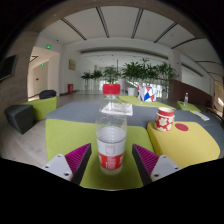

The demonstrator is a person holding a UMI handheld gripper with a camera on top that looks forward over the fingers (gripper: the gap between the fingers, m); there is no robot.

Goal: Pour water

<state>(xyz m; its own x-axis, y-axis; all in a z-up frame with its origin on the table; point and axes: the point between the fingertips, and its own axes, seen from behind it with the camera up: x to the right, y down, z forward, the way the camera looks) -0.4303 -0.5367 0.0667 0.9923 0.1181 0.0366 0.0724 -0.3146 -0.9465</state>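
A: Where is the bottle?
B: The bottle (112, 140) stands upright on the yellow-green table (60, 135), between the fingers of the gripper (112, 160). It is clear plastic with a red label low on its body.
A: Does the gripper have hold of it?
B: No. The fingers stand wide apart, with a gap between the bottle and the pink pads (76, 157) on either side. The bottle rests on the table by itself.
A: What else is near?
B: A cup (164, 119) with a red and white pattern stands on the table, ahead of the right finger and apart from the bottle. Beyond, a red planter (111, 88) holds green plants (135, 72) at the far end of the room, and a dark chair (20, 117) sits well off to the left.
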